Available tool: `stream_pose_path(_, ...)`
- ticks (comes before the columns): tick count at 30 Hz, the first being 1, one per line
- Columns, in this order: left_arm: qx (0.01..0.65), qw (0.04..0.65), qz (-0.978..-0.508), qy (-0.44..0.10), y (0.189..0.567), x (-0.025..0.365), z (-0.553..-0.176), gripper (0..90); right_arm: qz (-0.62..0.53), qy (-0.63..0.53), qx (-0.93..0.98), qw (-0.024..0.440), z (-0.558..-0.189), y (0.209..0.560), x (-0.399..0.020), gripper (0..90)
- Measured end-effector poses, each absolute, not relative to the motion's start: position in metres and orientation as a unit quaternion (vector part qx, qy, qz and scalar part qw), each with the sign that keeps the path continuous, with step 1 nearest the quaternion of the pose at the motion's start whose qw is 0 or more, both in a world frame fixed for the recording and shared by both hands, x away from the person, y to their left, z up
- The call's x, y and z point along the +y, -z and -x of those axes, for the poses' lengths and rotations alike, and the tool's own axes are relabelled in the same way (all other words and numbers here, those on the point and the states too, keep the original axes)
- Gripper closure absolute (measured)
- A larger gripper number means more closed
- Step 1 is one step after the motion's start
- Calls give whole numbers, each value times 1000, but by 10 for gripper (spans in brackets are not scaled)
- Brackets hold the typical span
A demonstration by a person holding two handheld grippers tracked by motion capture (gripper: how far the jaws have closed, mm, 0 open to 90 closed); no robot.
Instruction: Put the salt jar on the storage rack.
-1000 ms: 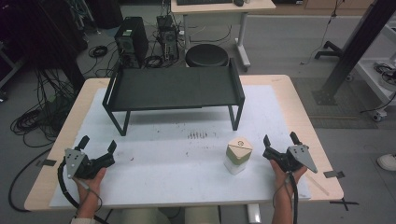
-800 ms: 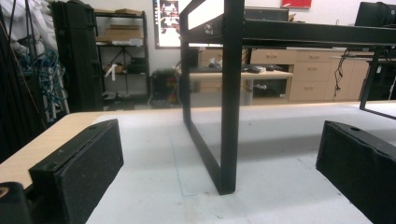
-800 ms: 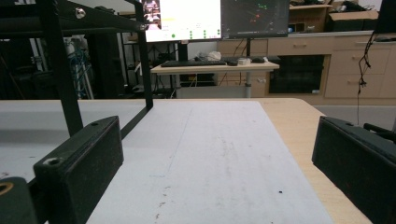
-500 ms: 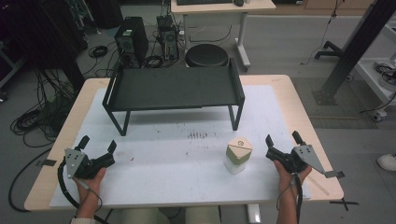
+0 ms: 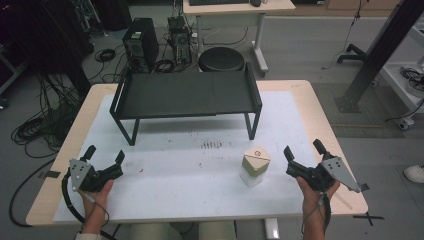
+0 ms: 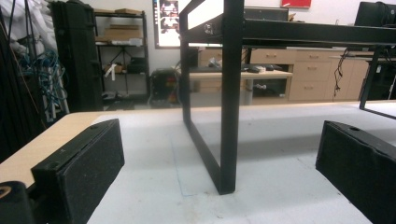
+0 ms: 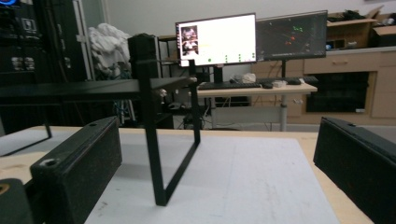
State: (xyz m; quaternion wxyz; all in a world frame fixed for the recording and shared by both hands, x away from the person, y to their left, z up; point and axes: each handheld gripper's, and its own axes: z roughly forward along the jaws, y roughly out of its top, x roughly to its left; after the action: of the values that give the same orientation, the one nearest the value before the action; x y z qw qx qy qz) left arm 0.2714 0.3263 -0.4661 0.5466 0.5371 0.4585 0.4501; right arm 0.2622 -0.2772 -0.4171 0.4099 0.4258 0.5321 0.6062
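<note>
So we read the carton (image 5: 255, 166) as the thing in play: it stands upright on the white mat (image 5: 190, 175), front right of the table (image 5: 55, 195), just beside the right gripper (image 5: 303, 159) and to that gripper's left; a small gap shows, no touch; long axis vertical, so a level approach from the side suits it; right hand is plainly nearer, the left gripper (image 5: 104, 160) sits well apart at the front left corner; right jaws stand wide apart and have just been opening further, nothing between them; left jaws also apart, nothing held; carton looks small, tan folded top with a round mark, pale greenish body, clear or white base; black rack (image 5: 186, 95) stands farther back, nothing on its shelf.
</note>
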Motion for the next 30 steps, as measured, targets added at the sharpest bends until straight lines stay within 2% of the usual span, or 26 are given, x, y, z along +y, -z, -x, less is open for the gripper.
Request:
stream_pose_path(14,458,547,-537,-450,466,327,-271,15,-372,-634,565,375,-238,396,-251,1)
stream_pose_path(22,458,547,-537,-450,466,327,-271,15,-349,-644,586,346,-233,397,-232,1)
stream_pose_path(30,458,548,-537,-450,466,327,-271,16,-339,-647,594,338,-228,403,-222,1)
